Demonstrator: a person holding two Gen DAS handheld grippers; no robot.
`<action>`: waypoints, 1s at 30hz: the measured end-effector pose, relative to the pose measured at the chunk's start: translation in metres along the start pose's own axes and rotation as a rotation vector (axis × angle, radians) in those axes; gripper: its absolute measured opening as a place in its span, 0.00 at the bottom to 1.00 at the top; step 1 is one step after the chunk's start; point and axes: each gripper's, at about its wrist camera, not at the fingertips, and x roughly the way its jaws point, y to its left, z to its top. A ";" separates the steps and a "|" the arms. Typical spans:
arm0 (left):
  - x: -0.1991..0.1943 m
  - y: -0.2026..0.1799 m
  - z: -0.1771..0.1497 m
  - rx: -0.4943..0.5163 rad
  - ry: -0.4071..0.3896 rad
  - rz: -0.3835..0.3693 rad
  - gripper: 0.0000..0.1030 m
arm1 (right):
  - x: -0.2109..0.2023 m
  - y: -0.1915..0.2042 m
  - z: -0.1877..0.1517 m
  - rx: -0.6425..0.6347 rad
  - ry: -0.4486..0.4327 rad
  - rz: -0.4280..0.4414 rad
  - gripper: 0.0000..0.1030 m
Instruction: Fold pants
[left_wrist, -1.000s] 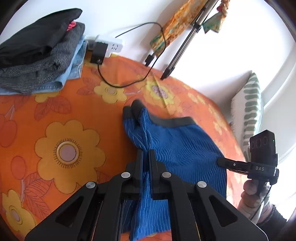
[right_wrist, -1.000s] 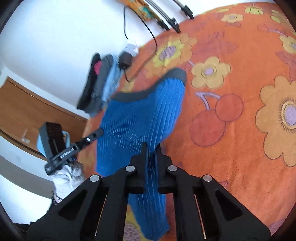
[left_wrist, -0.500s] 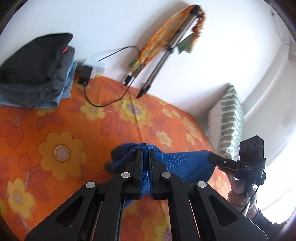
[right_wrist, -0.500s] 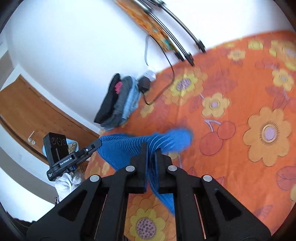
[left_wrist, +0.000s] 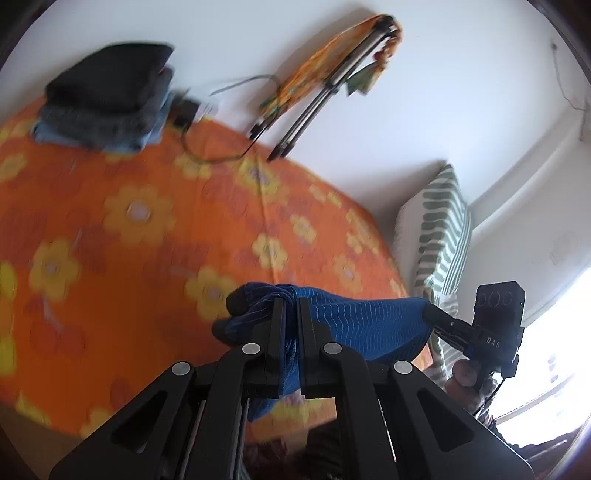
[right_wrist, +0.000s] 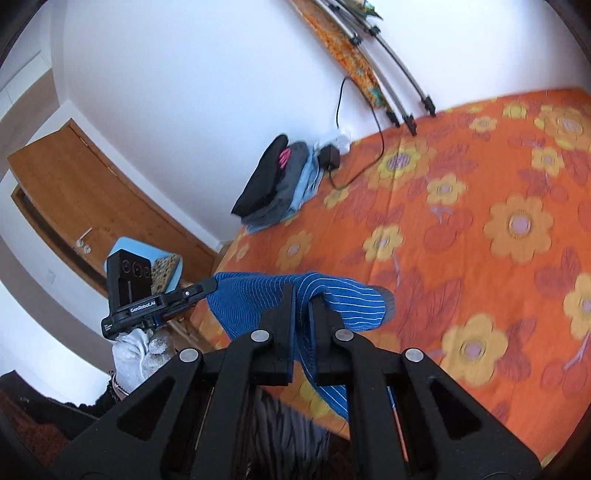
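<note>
The blue pants (left_wrist: 365, 321) with thin white wavy lines hang in the air between my two grippers, stretched above the near edge of the orange flowered bed (left_wrist: 147, 206). My left gripper (left_wrist: 290, 306) is shut on one end of the cloth, near a dark grey cuff (left_wrist: 236, 301). My right gripper (right_wrist: 301, 295) is shut on the other end of the pants (right_wrist: 258, 295). Each gripper shows in the other's view: the right one (left_wrist: 432, 314) and the left one (right_wrist: 208, 286), both clamped on the cloth.
A pile of folded clothes (left_wrist: 107, 99) lies at the bed's far corner by the wall (right_wrist: 277, 177). A charger and cable (left_wrist: 188, 118) lie beside it. Folded tripod legs (left_wrist: 314, 99) lean on the wall. A striped pillow (left_wrist: 439, 229) stands at the right. A wooden door (right_wrist: 92, 195) is left.
Both grippers have lifted the pants off the bed and pulled them back toward the near edge. The cloth now hangs taut between them instead of lying flat.
</note>
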 end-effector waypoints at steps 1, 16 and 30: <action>0.001 0.002 -0.004 -0.016 0.019 0.006 0.04 | 0.002 -0.002 -0.005 0.012 0.010 0.002 0.06; 0.102 0.053 0.052 -0.119 0.096 0.052 0.04 | 0.082 -0.112 0.027 0.265 0.058 -0.028 0.06; 0.115 0.049 0.068 0.022 0.051 0.149 0.11 | 0.108 -0.150 0.033 0.336 0.073 -0.139 0.06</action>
